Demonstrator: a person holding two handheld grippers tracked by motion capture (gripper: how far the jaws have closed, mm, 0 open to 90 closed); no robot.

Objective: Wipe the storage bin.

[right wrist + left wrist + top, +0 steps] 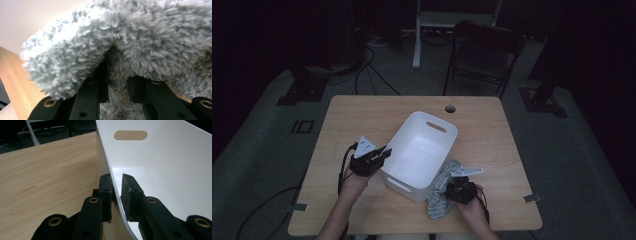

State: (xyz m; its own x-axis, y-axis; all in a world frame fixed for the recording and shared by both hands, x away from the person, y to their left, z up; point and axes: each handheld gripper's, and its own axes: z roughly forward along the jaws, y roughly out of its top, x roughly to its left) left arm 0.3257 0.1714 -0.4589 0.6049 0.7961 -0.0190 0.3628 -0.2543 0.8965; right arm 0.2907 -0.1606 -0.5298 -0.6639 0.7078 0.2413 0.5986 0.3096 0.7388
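Holding: one white plastic bin (422, 150), on the wooden surface (362, 117); left tool (115, 192) clamped on its wall.
Towels: one grey fluffy towel (439, 192) beside the bin; right tool (117, 87) pinching it.

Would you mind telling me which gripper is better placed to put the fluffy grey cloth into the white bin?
The right gripper, probably: its jaws straddle a fold of the fluffy grey cloth beside the white bin. The left gripper is clamped on the bin's wall, steadying it.
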